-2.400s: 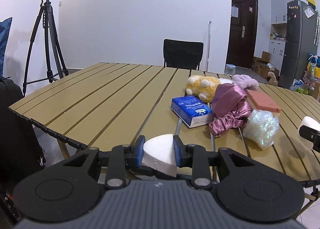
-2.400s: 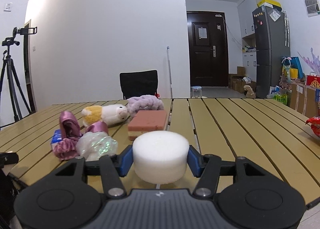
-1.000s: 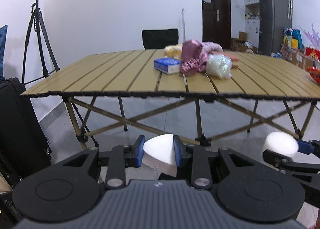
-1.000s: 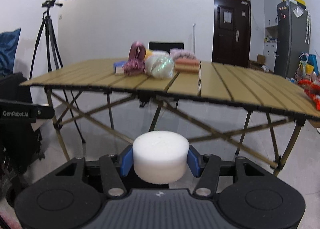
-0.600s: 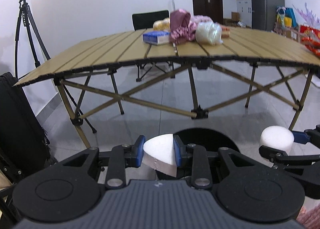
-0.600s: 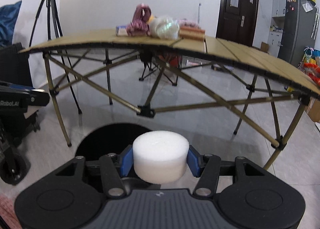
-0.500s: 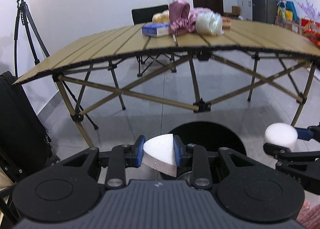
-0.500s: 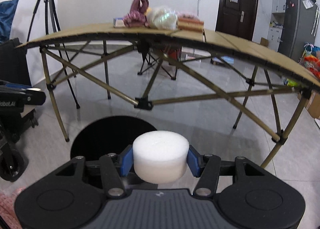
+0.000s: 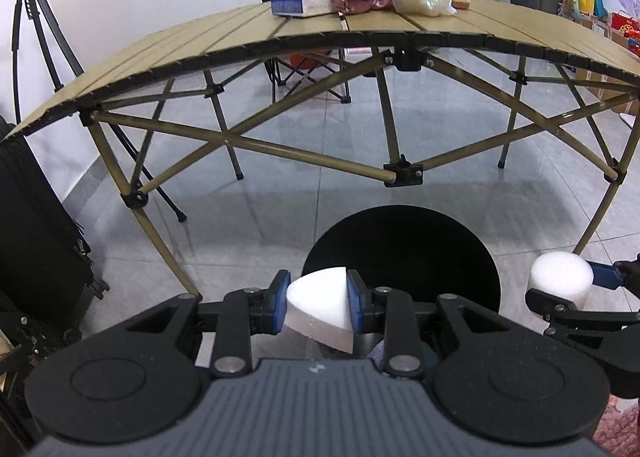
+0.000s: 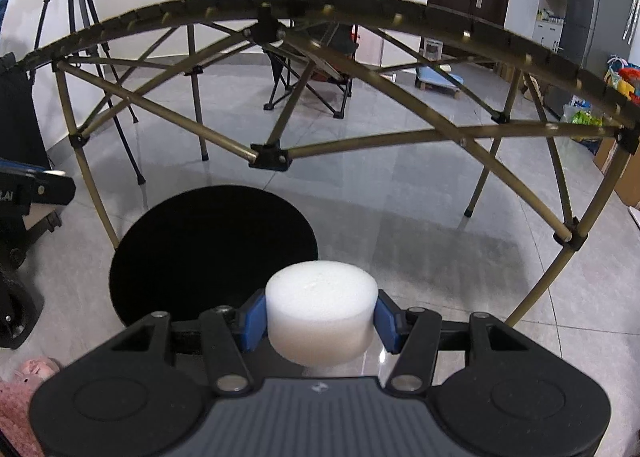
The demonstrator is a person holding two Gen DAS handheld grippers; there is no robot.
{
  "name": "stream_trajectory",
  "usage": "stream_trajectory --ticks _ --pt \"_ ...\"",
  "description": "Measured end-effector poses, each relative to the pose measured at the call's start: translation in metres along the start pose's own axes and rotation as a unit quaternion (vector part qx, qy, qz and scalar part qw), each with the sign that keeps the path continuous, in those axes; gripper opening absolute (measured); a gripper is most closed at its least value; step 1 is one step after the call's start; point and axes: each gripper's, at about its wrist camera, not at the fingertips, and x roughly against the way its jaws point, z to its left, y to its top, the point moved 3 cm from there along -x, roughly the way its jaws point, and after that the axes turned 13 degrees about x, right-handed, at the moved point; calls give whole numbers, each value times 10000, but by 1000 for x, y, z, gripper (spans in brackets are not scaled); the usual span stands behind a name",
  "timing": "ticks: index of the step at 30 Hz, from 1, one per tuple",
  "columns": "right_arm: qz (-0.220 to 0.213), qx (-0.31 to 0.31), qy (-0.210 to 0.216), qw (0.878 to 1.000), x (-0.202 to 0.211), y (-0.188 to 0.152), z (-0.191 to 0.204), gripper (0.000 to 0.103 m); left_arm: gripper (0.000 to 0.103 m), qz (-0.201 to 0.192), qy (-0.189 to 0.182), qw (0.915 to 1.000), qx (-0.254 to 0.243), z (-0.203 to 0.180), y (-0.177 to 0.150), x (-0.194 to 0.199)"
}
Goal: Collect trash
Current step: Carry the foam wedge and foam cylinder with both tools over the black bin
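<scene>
A: Left side first. We log the left gripper point(image 9: 317, 307) closed onto the wedge-shaped foam piece point(image 9: 320, 311), blue pads pressed to both flat faces, its pointed end aimed forward and up. Where does the black bin point(image 9: 400, 257) sit relative to it?

B: Directly ahead and below, on the floor in front of the folding table point(image 9: 360, 37). From the left wrist view the wedge overlaps the bin's near-left rim, so we judge it at the edge of the opening, not yet centred over it.

A: And to the right?

B: The right gripper point(image 10: 321, 321) is clamped on the foam cylinder point(image 10: 321, 311), flat top up, axis vertical, pads on opposite sides of the round wall. In its own view the bin point(image 10: 212, 249) lies ahead and to the left; the cylinder only clips the near-right rim.

A: So which hand is nearer to a clean drop?

B: We judge the left. The left wrist view shows the cylinder point(image 9: 560, 277) just outside the bin's right edge, over bare tile. The right hand needs an inward shift to the left before opening.

A: Noted. Both foam pieces are held, neither is in the bin yet.
</scene>
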Motion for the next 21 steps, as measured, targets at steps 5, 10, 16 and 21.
stream_trajectory --ticks 5,10,16,21 --pt "149 -143 -44 9998 -7 -8 -9 55 30 147 -7 9999 -15 -8 1 -9" --pt "252 -302 -119 9992 -12 -14 -21 54 30 277 -1 9996 -32 -17 2 -18" --pt "340 -533 -119 9979 -16 -19 -32 54 30 527 23 9986 -1 -30 2 -32" --pt "435 -658 -209 9967 -21 -26 -43 54 30 653 5 9979 6 -42 3 -41"
